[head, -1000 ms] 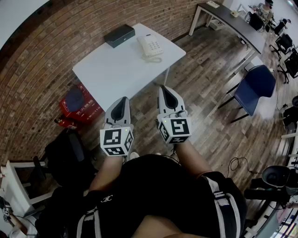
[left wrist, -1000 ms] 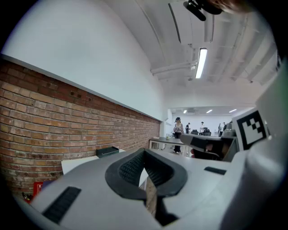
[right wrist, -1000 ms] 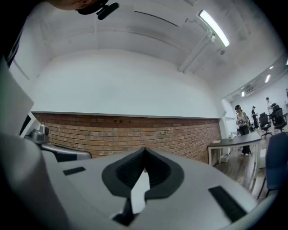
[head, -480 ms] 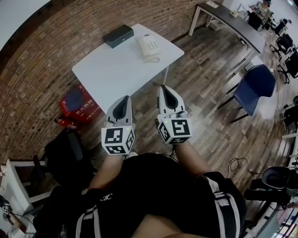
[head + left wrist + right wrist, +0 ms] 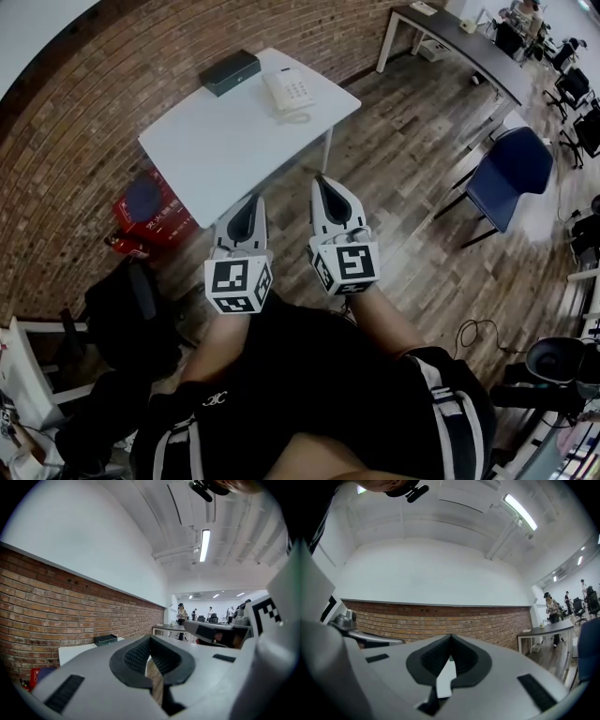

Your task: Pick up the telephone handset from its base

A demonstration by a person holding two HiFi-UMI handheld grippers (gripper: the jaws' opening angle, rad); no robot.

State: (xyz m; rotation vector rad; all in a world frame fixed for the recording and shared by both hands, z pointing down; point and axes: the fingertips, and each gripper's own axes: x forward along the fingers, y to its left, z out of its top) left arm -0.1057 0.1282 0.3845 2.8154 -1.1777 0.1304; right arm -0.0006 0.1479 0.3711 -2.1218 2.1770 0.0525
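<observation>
A white telephone with its handset resting on the base sits near the far right corner of a white table. Both grippers hang side by side over the wooden floor, short of the table's near edge. My left gripper has its jaws together at the tips, nothing between them. My right gripper is also shut and empty, pointing toward the table. In the left gripper view the left gripper shows meeting tips, with the table beyond. In the right gripper view the right gripper is closed against a brick wall background.
A dark flat box lies at the table's far edge beside the phone. A red box sits on the floor left of the table. A blue chair stands to the right. A long dark desk and people are farther back.
Both grippers have moved forward toward the table, and the table with the phone has shifted slightly left and up in the head view. Jaws stayed shut.
</observation>
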